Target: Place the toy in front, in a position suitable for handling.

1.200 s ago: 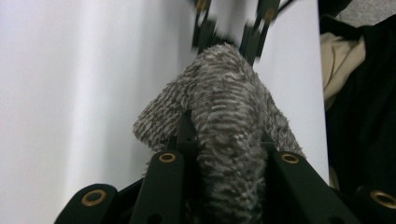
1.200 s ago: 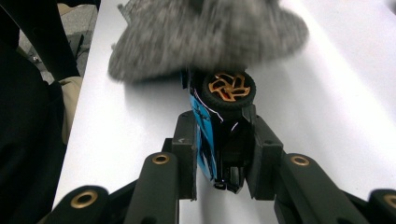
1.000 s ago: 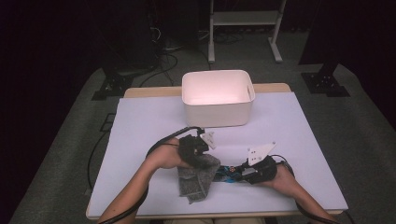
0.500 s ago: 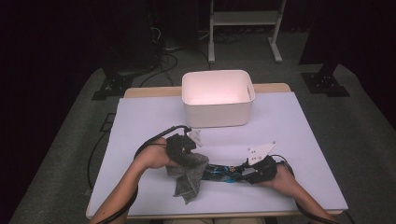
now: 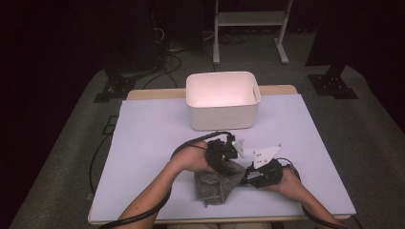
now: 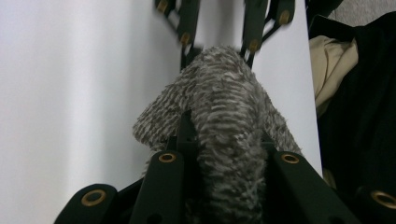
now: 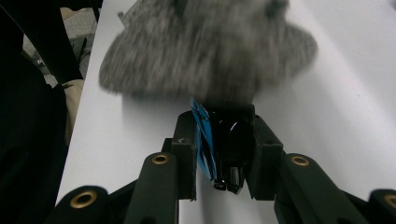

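A grey knitted cloth (image 5: 216, 185) lies near the table's front edge, between my two hands. My left gripper (image 5: 228, 164) is shut on its upper end; in the left gripper view the knit (image 6: 224, 116) bulges up between the jaws. My right gripper (image 5: 246, 179) comes in from the right, shut on a slim black item with a blue part (image 7: 212, 149). That item's far end runs under the grey cloth (image 7: 205, 51), which blurs in the right gripper view. The right gripper's jaw links (image 6: 219, 23) show just beyond the cloth in the left gripper view.
A white open bin (image 5: 223, 114) stands at the back middle of the pale mat (image 5: 143, 143). The table's front edge runs close below both forearms. Dark clothing of the person (image 6: 359, 116) lies beyond that edge. Cables trail from both grippers.
My left gripper swung left and then back right with the grey cloth, ending close to the right gripper. The blue-and-black item that showed between them is now covered. The right hand stayed still.
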{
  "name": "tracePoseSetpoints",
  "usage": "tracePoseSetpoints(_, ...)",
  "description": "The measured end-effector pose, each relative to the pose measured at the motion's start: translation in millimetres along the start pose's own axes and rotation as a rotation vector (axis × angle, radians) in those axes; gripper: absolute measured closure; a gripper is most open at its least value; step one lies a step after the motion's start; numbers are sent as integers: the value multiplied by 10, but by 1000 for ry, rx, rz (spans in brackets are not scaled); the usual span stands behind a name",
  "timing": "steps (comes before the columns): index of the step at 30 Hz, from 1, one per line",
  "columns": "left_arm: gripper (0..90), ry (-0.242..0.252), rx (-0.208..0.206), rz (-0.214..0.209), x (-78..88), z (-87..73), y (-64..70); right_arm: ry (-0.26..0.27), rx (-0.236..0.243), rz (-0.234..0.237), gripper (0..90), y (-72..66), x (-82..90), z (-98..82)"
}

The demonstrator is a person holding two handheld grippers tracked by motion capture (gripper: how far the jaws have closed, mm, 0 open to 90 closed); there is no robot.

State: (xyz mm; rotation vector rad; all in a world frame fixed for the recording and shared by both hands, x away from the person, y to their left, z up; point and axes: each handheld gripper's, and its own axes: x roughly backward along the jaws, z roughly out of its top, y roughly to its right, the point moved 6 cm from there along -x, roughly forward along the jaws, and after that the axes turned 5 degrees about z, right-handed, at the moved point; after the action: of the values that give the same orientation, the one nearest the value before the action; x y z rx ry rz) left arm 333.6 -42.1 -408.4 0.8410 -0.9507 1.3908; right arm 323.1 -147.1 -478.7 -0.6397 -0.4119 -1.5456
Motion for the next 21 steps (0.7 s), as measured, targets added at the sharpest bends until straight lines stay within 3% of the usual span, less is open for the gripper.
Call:
tracePoseSetpoints(5,734,-10,-4,-12,-51,38,-21,0,5,-2,681,3,-1,-3)
tracePoseSetpoints(15,733,-11,116,24,170,-481,-138,0,-12,3,670,10,-4,-2)
tracePoseSetpoints(21,733,18,132,20,171,-549,-122,-35,-17,2,641,5,-70,-5)
